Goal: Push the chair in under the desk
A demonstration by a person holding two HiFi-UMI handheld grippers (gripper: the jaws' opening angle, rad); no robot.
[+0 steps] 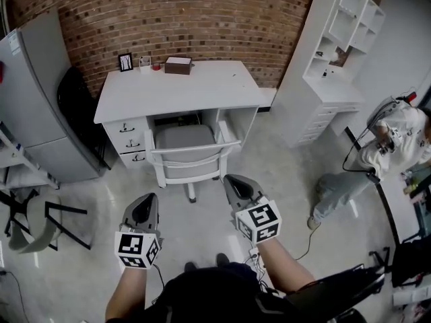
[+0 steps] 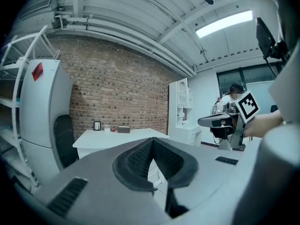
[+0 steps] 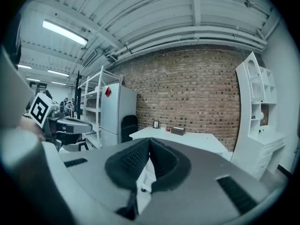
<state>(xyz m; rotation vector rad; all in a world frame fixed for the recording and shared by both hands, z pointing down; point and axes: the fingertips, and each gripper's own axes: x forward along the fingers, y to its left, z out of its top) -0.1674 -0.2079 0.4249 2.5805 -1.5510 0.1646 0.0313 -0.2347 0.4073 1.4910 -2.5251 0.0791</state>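
Note:
The white desk [image 1: 202, 89] stands against the brick wall. The chair [image 1: 187, 152], grey seat in a white frame, sits with its seat in the desk's knee space and its backrest toward me. My left gripper [image 1: 149, 199] hangs shut and empty in front of the chair, a little left of it and apart from it. My right gripper [image 1: 230, 180] is also shut and empty, just off the backrest's right corner without touching it. In the left gripper view the closed jaws [image 2: 152, 142] point at the desk [image 2: 117, 136]; the right gripper view shows the same [image 3: 149, 142].
A brown box [image 1: 178, 64] and a small picture frame [image 1: 126, 62] rest on the desk's back edge. A grey cabinet [image 1: 37, 99] and a black chair [image 1: 77, 103] stand left of the desk, a white shelf unit [image 1: 337, 52] right. A person [image 1: 394, 143] sits at far right.

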